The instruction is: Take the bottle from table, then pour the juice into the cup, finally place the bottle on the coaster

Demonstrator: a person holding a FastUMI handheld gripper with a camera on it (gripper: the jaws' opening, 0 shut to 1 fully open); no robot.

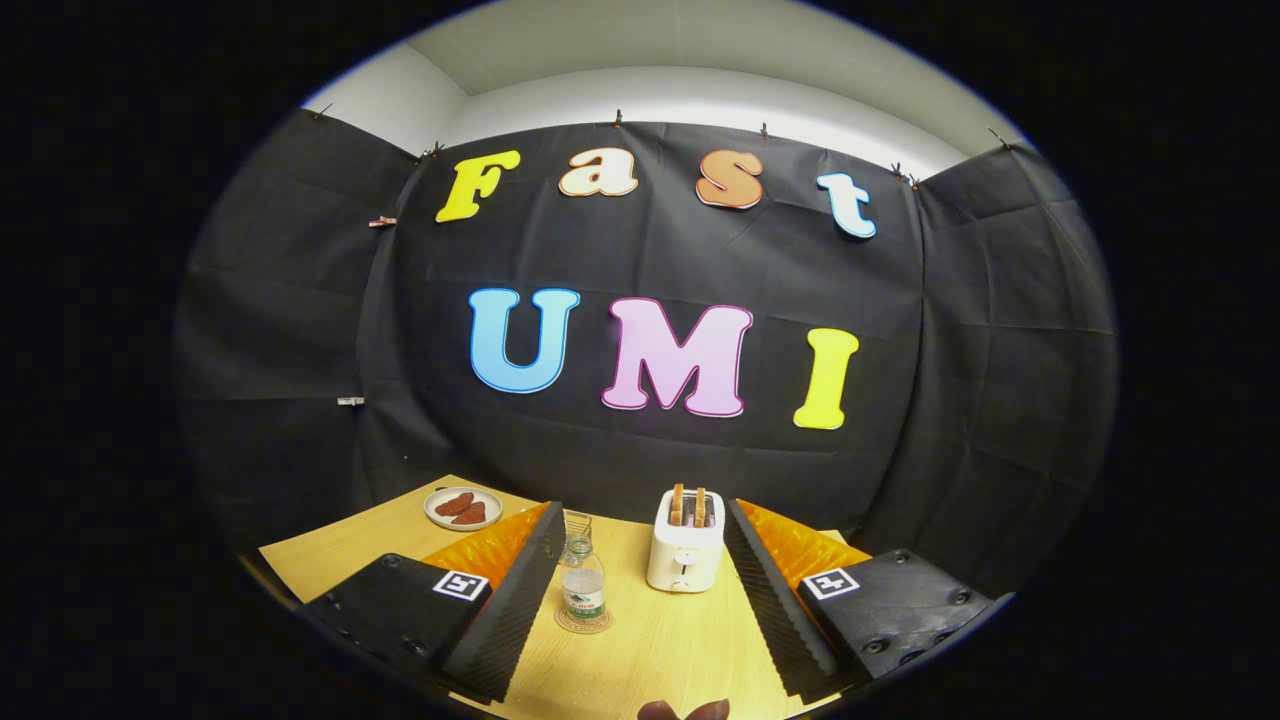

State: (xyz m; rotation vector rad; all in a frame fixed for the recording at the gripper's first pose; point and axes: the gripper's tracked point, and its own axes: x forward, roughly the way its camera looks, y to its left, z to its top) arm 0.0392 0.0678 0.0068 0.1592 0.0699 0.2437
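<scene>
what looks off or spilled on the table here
Nothing stands out. The bottle stands upright on the coaster between the open gripper fingers, the glass cup behind it, the toaster upright, no spill on the table.

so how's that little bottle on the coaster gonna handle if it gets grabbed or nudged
The bottle looks clear and nearly empty, so probably light. It is tall and narrow on the coaster, so a sideways nudge may tip it. The gripper is open, fingers apart.

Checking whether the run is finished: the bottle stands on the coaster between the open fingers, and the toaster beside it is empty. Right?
Not quite. The gripper view shows the toaster holding two slices of toast. The rest stands: the bottle is on the coaster, between the open gripper's fingers.
</scene>
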